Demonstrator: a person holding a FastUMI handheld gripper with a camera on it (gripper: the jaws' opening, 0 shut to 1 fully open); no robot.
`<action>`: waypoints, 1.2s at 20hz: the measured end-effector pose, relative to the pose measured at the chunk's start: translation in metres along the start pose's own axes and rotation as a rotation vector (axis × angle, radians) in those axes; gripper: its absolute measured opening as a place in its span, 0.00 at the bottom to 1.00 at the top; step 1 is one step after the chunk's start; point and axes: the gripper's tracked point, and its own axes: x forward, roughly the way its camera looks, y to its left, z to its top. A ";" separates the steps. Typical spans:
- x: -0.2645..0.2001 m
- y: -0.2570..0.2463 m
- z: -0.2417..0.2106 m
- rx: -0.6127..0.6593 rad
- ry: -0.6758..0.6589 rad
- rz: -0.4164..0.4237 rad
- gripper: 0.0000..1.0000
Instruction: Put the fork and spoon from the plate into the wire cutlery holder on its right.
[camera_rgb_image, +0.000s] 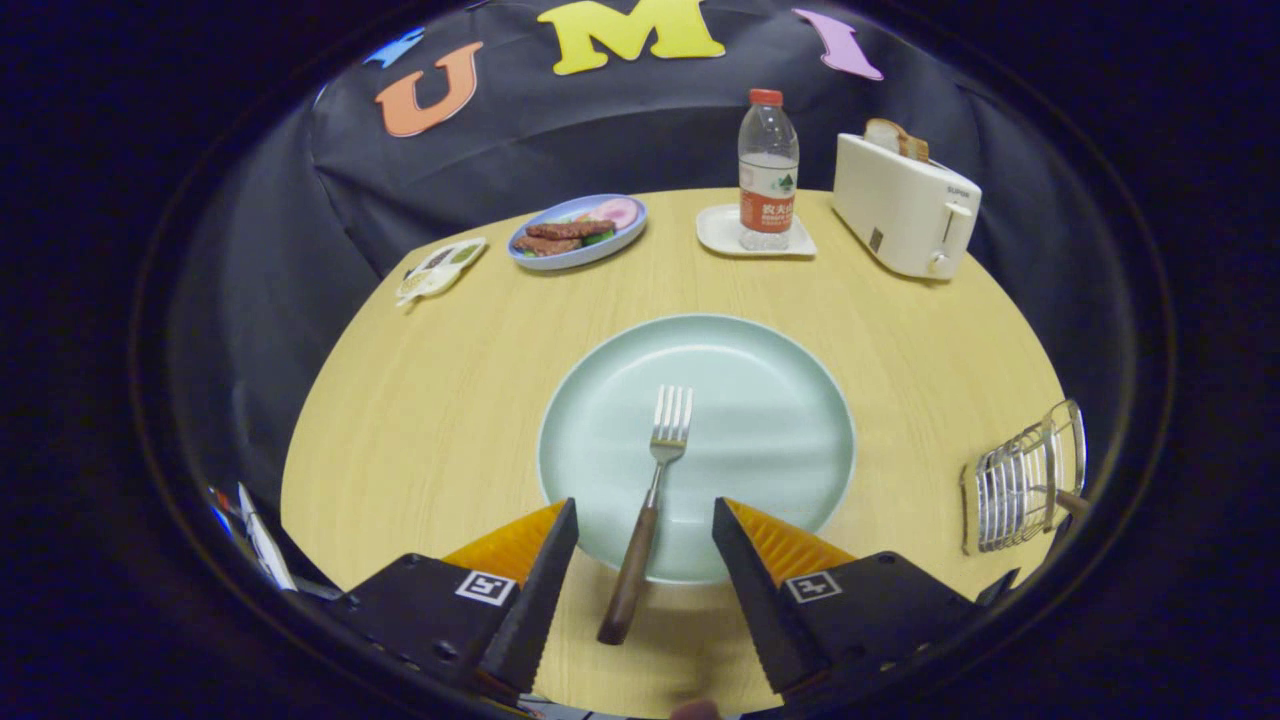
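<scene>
A fork (651, 495) with a dark wooden handle lies on the pale green plate (760, 400), tines pointing away, its handle sticking out over the plate's near rim onto the table. My gripper (645, 525) stands open, one finger on each side of the fork's handle, neither touching it. The wire cutlery holder (1020, 480) stands to the right of the plate near the table's edge, and a wooden handle (1072, 503) pokes out of it.
On the far side of the wooden table (450, 400) stand a blue plate of food (577, 231), a water bottle (768, 170) on a small white tray, and a white toaster (905, 205) with bread. A small white dish (440, 268) sits at far left.
</scene>
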 end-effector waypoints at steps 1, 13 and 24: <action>0.005 -0.002 -0.001 0.003 0.005 -0.012 0.79; 0.011 -0.024 -0.006 -0.020 0.067 -0.037 0.01; -0.127 -0.117 0.062 0.014 0.107 0.029 0.01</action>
